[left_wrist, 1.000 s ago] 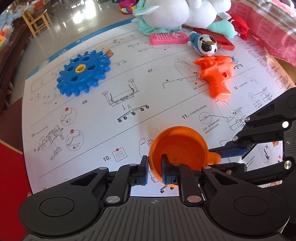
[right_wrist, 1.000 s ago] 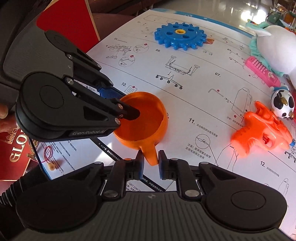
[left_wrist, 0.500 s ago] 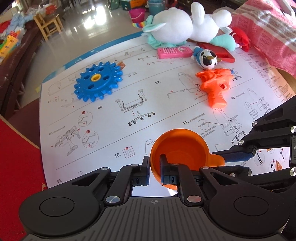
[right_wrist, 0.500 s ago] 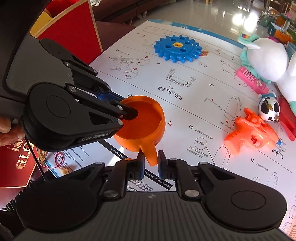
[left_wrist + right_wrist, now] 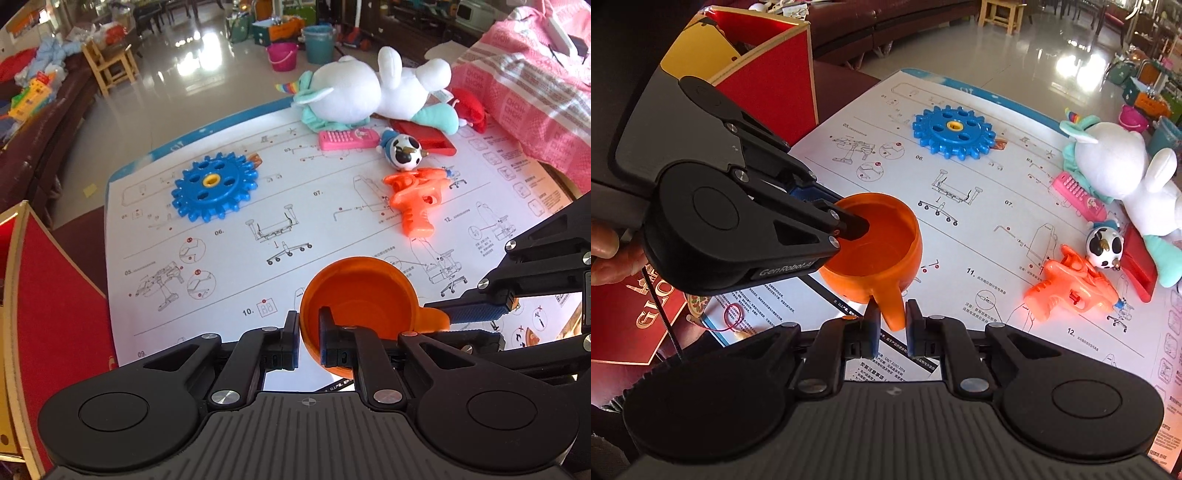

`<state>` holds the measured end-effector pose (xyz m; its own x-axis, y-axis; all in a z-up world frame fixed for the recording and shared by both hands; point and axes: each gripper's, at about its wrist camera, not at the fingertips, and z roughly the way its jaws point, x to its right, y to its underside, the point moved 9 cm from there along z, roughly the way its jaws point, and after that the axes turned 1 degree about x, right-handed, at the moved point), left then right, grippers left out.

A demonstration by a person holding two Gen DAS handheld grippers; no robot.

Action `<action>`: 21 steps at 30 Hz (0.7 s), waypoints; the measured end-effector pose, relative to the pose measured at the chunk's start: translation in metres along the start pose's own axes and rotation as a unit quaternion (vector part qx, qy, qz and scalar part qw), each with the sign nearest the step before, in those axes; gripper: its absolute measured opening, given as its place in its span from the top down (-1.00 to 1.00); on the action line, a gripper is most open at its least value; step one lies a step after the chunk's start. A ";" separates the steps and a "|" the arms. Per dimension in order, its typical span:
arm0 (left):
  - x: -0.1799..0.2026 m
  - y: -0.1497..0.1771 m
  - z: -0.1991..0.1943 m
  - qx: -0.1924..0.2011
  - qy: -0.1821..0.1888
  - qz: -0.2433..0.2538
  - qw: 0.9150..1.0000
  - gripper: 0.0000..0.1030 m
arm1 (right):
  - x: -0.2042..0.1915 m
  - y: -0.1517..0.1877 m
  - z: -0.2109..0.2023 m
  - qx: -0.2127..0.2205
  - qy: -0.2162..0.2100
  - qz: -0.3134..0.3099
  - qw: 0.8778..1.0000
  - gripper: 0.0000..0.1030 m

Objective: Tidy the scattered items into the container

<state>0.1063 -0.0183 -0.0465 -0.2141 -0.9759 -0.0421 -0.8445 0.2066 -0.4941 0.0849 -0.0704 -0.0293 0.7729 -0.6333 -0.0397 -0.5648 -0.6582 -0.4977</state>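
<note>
Orange cup (image 5: 360, 295): at 6 o'clock, lifted clear of instruction sheet (image 5: 303, 206). Left gripper (image 5: 308, 334) pinched rim wall; right gripper (image 5: 889, 325) clamped handle, likely two-point hold to stop tipping. Red box (image 5: 775, 74), probable container: 10 o'clock in right view. Blue gear (image 5: 216, 187), orange toy gun (image 5: 415, 201): beyond, 12 to 1 o'clock.

The orange cup (image 5: 360, 295) hangs upright, rim clamped by the left gripper (image 5: 308, 332), handle pinched by the right gripper (image 5: 889, 325). Beyond them lie a blue gear (image 5: 215, 187) and orange toy pistol (image 5: 415, 197); the red box (image 5: 768, 70) stands left.
</note>
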 end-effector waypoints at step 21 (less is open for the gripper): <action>-0.099 0.013 -0.189 0.132 -0.116 -0.064 0.982 0.90 | -0.119 -0.101 -0.108 0.121 -0.029 -0.160 0.979 0.70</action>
<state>0.0232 0.0945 0.1157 0.0297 -0.9888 -0.1463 -0.6940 0.0849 -0.7149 0.0189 0.0275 0.1197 0.9183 -0.3813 0.1065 -0.2110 -0.6990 -0.6832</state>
